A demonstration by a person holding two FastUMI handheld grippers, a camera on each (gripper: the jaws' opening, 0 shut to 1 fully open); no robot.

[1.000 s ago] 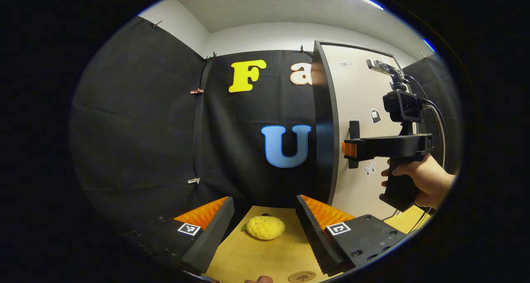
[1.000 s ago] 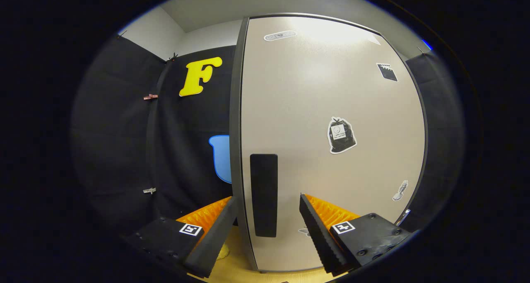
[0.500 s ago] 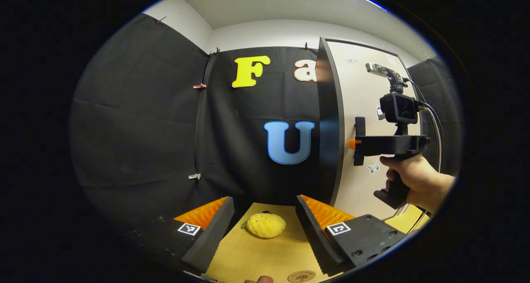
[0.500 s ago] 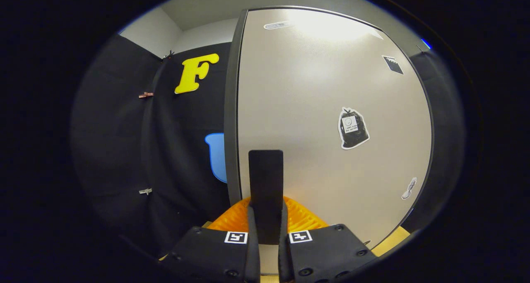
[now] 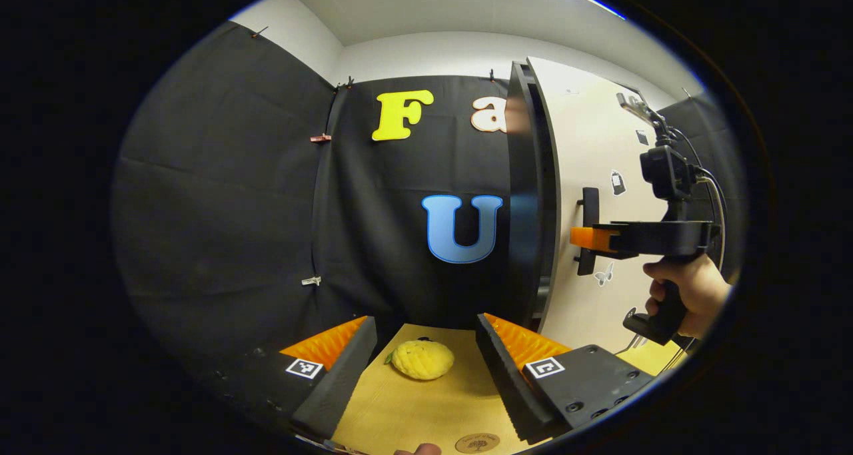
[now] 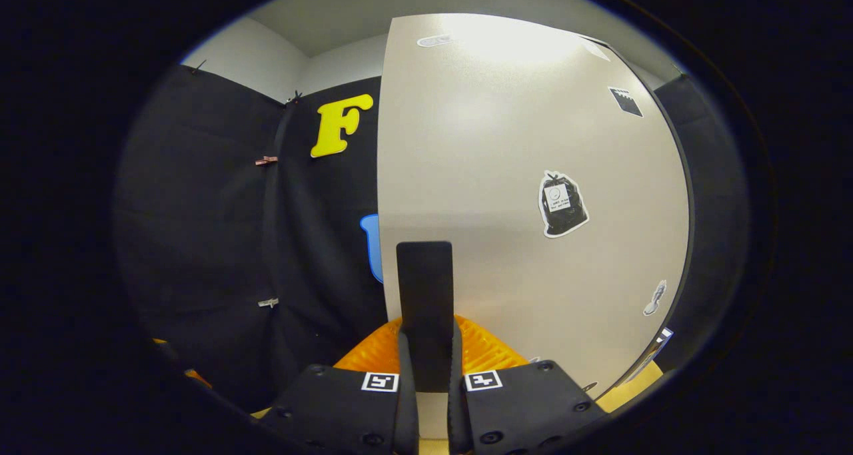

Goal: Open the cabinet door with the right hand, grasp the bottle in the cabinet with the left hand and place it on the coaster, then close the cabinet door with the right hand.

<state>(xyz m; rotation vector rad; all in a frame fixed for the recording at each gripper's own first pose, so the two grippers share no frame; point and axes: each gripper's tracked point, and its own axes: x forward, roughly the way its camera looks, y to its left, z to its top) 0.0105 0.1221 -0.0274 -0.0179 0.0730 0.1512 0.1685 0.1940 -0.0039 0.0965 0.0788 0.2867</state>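
The cabinet (image 5: pixel 526 202) stands at the right of the table, and its beige door (image 6: pixel 520 175) is swung a little way out from the dark frame. My right gripper (image 6: pixel 426 342) is shut on the door's black vertical handle (image 6: pixel 424 288). In the left gripper view, that right gripper (image 5: pixel 588 238) grips the handle (image 5: pixel 589 208), and a hand (image 5: pixel 686 295) holds it. My left gripper (image 5: pixel 426 368) hangs open over the wooden table (image 5: pixel 400 408), left of the cabinet. The round brown coaster (image 5: pixel 477 443) lies on the table at the near edge.
A yellow lemon-shaped object (image 5: pixel 422 360) lies on the table between my left gripper's fingers but farther off. Black cloth walls close in the back and left. Stickers dot the door's face (image 6: pixel 562 203).
My right gripper closed on the door handle, then pulled it: the door has swung slightly out from the cabinet frame. The left gripper has stayed nearly still.
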